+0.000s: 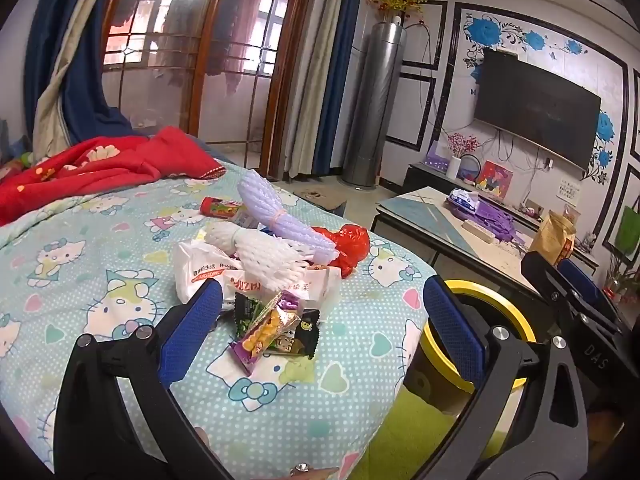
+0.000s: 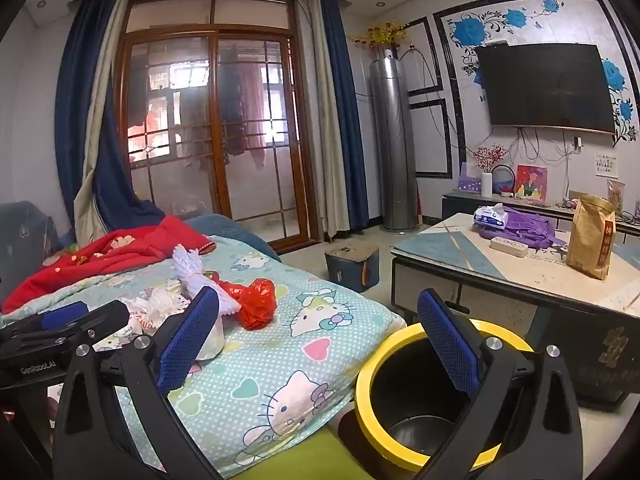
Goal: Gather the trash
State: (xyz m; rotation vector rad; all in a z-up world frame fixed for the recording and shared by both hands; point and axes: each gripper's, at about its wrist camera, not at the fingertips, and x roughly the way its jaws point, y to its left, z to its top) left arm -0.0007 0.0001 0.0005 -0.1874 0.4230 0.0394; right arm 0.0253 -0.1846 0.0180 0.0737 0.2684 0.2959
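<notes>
Where the left gripper (image 1: 320, 332) gapes, wrappers (image 1: 276, 326) overlap — print unreadable.

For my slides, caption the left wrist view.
Open left tongs hover over snack wrappers on the bedspread, yellow-rimmed bin alongside.

Wall-mounted television (image 2: 546, 88) (blue-flowered wall), wood-framed glass doors (image 2: 212, 120), blue curtains (image 2: 344, 112).

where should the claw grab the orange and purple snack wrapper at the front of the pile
Take the orange and purple snack wrapper across its narrow width near the middle, coming down from above with the open left claw. It lies flat and tilted on the other wrappers, long axis running diagonally, so a side approach would likely only push it along the Hello Kitty bedsheet.
</notes>
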